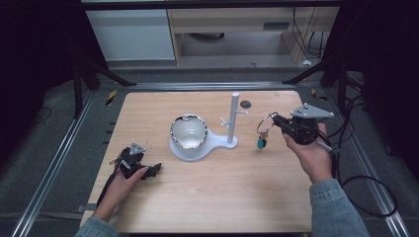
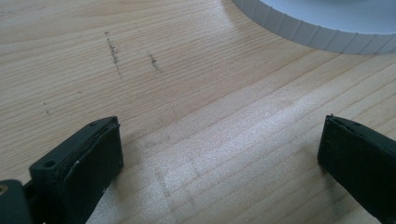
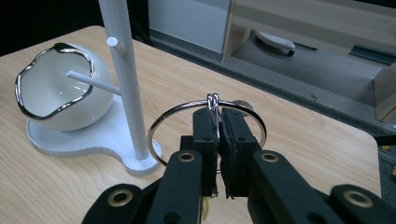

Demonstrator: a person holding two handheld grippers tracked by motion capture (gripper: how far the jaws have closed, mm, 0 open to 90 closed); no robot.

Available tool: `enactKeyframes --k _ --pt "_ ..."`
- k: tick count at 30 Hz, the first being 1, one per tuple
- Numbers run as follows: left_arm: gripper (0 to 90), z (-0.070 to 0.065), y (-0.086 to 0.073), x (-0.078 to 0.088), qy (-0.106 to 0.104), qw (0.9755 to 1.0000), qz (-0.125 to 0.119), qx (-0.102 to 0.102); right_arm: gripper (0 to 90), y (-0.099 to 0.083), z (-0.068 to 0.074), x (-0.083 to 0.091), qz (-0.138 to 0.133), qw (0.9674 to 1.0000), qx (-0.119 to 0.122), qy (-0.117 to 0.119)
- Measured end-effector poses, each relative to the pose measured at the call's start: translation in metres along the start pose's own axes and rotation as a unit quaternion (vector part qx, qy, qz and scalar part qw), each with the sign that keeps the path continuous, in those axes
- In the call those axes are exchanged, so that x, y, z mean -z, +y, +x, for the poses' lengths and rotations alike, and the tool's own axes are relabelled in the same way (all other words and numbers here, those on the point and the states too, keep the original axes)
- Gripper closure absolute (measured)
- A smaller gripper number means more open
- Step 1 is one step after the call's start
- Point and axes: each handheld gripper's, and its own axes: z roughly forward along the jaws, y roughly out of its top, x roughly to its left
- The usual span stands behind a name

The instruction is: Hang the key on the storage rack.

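Note:
A white stand (image 1: 231, 118) with a tall post and short pegs rises from a flat white base (image 1: 217, 143) at mid-table. On that base sits a white bowl with a silver rim (image 1: 188, 131). My right gripper (image 1: 277, 122) is shut on a metal key ring (image 1: 267, 122), held in the air just right of the post, with a teal tag (image 1: 260, 143) dangling below. In the right gripper view the key ring (image 3: 205, 128) stands upright between the jaws, close to the post (image 3: 126, 79). My left gripper (image 1: 155, 169) rests open on the table at front left, nothing between its pads (image 2: 88, 163).
The wooden table (image 1: 212, 197) has bare room in front and to the right. A dark round spot (image 1: 245, 104) lies near the far edge. The white base's ribbed edge (image 2: 299, 32) lies just ahead of the left gripper. Cables (image 1: 365, 187) trail off the right side.

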Motion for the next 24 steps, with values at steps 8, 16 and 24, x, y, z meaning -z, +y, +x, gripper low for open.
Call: enactKeyframes --k 8,16,24 --pt "0.0 0.0 0.0 0.0 0.0 1.0 0.0 0.0 85.5 0.005 0.002 0.001 -0.005 1.0 0.004 0.003" --pt "0.0 0.0 0.0 0.0 0.0 1.0 0.0 0.0 85.5 0.012 0.005 0.001 -0.008 0.9999 0.011 0.007" --pt "0.0 0.0 0.0 0.0 0.0 1.0 0.0 0.0 85.5 0.018 0.007 0.001 -0.011 0.9998 0.015 0.008"
